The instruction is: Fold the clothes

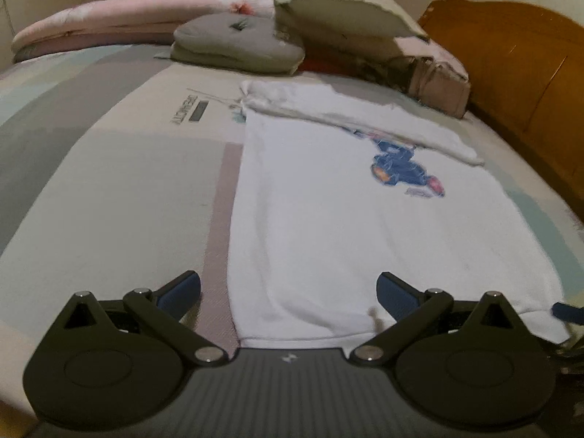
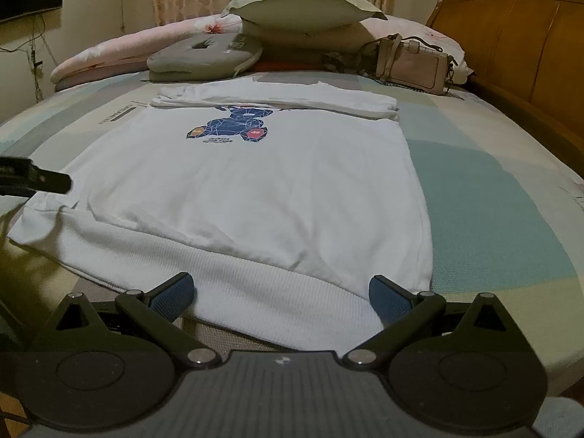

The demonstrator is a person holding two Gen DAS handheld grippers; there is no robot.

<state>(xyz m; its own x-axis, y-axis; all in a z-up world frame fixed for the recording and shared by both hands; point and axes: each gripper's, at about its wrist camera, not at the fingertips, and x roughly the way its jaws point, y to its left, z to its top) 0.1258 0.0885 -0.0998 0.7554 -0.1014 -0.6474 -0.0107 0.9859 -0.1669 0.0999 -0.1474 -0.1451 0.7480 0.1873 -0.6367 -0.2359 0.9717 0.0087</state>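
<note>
— Sweatshirt first: where does it lie?

— Flat on the bed, print side up, with its ribbed hem at the near edge and the collar end far off, towards the pillows. The sleeves look already turned in across the chest, just over the blue bear print.

— So the next fold is hem to collar?

— That is my guess. To do it well, each gripper should take one near corner of the hem, pinching both layers, then lift evenly and carry the hem far enough to meet the folded sleeves, keeping the side edges in line. The left corner is a bit rumpled, so it wants smoothing or a deeper bite.

— And the tools now?

— The right gripper has its jaws spread wide, straddling the hem near the right corner, with nothing pinched; the cloth lies between the blue pads. The left gripper is just as wide, hovering over the near left corner, one pad over the bedsheet, the other over white cloth. It holds nothing either.
</note>
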